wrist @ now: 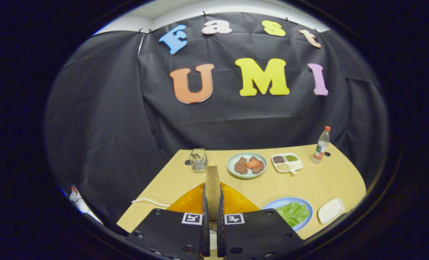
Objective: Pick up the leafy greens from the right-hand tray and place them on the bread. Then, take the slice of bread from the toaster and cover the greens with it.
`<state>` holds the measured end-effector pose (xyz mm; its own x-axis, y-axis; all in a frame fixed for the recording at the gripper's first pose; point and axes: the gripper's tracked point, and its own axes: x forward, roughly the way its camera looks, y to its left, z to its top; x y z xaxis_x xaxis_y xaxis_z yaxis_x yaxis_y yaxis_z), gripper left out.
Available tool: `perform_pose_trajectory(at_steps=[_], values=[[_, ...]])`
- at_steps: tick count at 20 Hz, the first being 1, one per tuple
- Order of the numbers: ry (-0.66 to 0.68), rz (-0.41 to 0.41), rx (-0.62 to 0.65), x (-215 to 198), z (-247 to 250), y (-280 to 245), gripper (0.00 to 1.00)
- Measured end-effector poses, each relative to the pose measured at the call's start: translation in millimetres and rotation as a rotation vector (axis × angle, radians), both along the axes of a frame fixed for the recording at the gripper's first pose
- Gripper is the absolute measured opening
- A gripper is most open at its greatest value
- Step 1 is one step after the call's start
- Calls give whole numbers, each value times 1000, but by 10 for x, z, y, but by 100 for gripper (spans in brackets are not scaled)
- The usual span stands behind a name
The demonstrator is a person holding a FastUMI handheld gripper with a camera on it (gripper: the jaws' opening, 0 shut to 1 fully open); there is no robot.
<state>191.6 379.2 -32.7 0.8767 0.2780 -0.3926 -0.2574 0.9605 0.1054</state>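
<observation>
The slice of bread [212, 187] stands upright on edge between the two fingers, and the gripper [212, 216] is clamped on it from both sides; the pads press its flat faces, and the crust rises well above the fingertips. Just beyond and beneath the slice spreads an orange tray [236, 202]; whatever lies on it directly under the slice is hidden by the gripper. To the right of the slice, close by the fingers, a blue plate [304, 207] holds the leafy greens [293, 213]; so the greens look still unplaced, though the bread is already in the grip.

Judged from this, the step in hand is carrying the slice; doing it well means keeping the squeeze even, since a soft slice held on edge can bend or crumble, and tipping it flat only once it is low over its target.

Room next: right of the slice past the greens lies a small white dish [330, 210], near the table [322, 180] edge; farther beyond the slice sit a green plate of meat [247, 165], a divided white dish [287, 162] and a glass container [198, 160]; a bottle [321, 145] stands far right of the slice by the back edge; a white cable [149, 201] trails left of it. The open wood between the slice and the meat plate gives the freest path.
</observation>
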Motion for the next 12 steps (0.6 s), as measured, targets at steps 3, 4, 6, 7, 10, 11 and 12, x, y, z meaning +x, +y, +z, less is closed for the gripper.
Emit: perform_pose_trajectory(at_steps=[3,4,6,7,10,11,12], values=[[-48,-6,17,-72,274,-250,8],[-62,-15,16,-84,309,-360,7],[-64,-33,9,-106,260,-579,7],[-54,-39,5,-115,198,-680,7],[-29,-51,-10,-84,-42,-938,7],[-15,-59,-15,-62,-145,-1016,7],[1,-63,-17,-41,-260,-1074,7]])
